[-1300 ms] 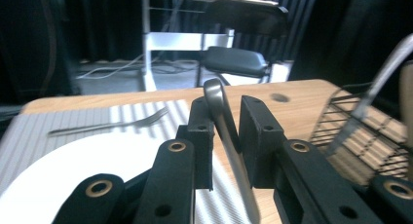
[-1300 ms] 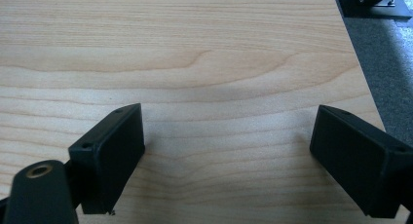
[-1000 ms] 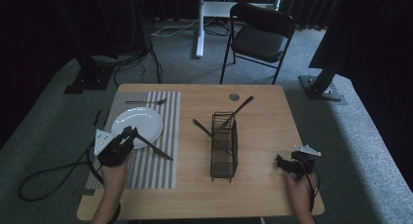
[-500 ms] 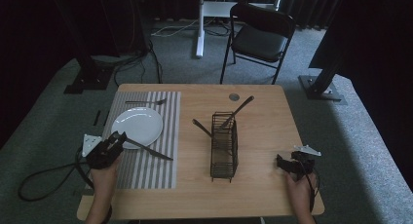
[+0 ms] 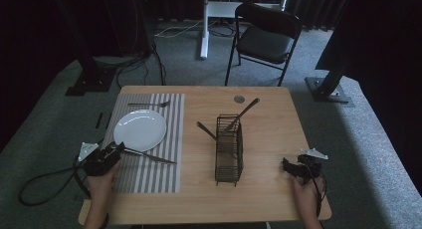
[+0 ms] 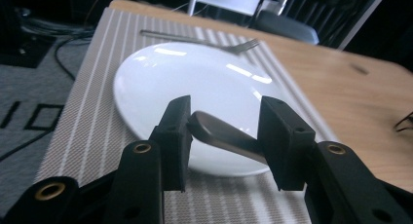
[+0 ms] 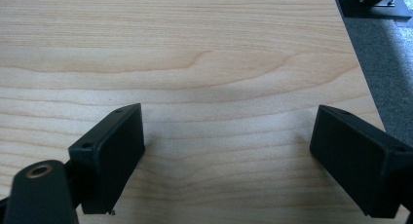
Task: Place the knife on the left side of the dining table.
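A dark-handled table knife (image 5: 149, 156) lay slanted across the striped placemat (image 5: 171, 139), its handle end resting over the near rim of the white plate (image 5: 140, 130). The left gripper (image 6: 223, 136) stood spread at that rim, jaws either side of the rounded handle end (image 6: 219, 134); one jaw looked close to touching it, though no grip was closed. Beyond the plate a fork (image 5: 148, 104) lay crosswise on the mat. Right of the plate, off the mat, a black wire caddy (image 5: 229, 148) stood on the wooden table (image 5: 268, 119) with two utensils leaning out of it. Well to the right of the plate, past the caddy, the right gripper (image 7: 226, 156) rested wide apart over bare wood. The high view showed both hands, the left hand (image 5: 99, 176) beside the mat, and a chair (image 5: 266, 37) beyond the table.
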Tool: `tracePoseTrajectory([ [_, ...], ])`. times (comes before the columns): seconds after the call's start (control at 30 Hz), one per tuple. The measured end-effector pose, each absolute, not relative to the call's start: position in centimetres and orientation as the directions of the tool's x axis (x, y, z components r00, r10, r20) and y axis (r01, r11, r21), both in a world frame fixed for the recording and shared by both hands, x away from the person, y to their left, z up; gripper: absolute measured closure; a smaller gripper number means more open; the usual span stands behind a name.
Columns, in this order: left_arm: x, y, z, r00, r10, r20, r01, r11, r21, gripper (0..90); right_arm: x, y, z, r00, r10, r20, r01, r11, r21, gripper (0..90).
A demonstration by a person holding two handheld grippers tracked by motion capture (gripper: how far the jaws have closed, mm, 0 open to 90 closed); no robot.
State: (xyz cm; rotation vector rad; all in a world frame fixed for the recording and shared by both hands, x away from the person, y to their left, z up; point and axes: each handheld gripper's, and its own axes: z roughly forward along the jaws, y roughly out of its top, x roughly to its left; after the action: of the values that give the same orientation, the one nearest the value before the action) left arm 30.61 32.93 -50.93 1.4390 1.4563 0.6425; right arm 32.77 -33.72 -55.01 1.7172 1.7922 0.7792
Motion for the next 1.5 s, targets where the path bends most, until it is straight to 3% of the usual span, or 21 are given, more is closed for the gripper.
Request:
tracePoseTrajectory([
  [0.27,31.0,34.0,-52.2,0.127,0.945,-0.302,0.501,0.202,0.841,56.1,32.8,-33.7,-55.0,-0.048,0.999,0.013,0.691,0.024,0.723,12.1],
  [0.53,31.4,34.3,-53.5,0.114,0.948,-0.298,0.561,0.186,0.806,54.0,32.8,-33.7,-55.0,-0.048,0.999,0.013,0.691,0.024,0.722,12.1],
  [0.83,31.5,34.3,-53.6,0.115,0.956,-0.271,0.566,0.161,0.809,51.5,32.8,-33.7,-55.0,-0.049,0.999,0.013,0.691,0.024,0.723,12.1],
  [1.07,30.5,33.7,-53.8,0.123,0.966,-0.227,0.579,0.116,0.807,41.2,32.8,-33.7,-55.0,-0.049,0.999,0.013,0.691,0.024,0.723,12.2],
  [1.5,27.7,31.2,-53.7,0.118,0.975,-0.188,0.591,0.084,0.803,30.9,32.8,-33.7,-55.0,-0.049,0.999,0.013,0.691,0.024,0.723,12.2],
])
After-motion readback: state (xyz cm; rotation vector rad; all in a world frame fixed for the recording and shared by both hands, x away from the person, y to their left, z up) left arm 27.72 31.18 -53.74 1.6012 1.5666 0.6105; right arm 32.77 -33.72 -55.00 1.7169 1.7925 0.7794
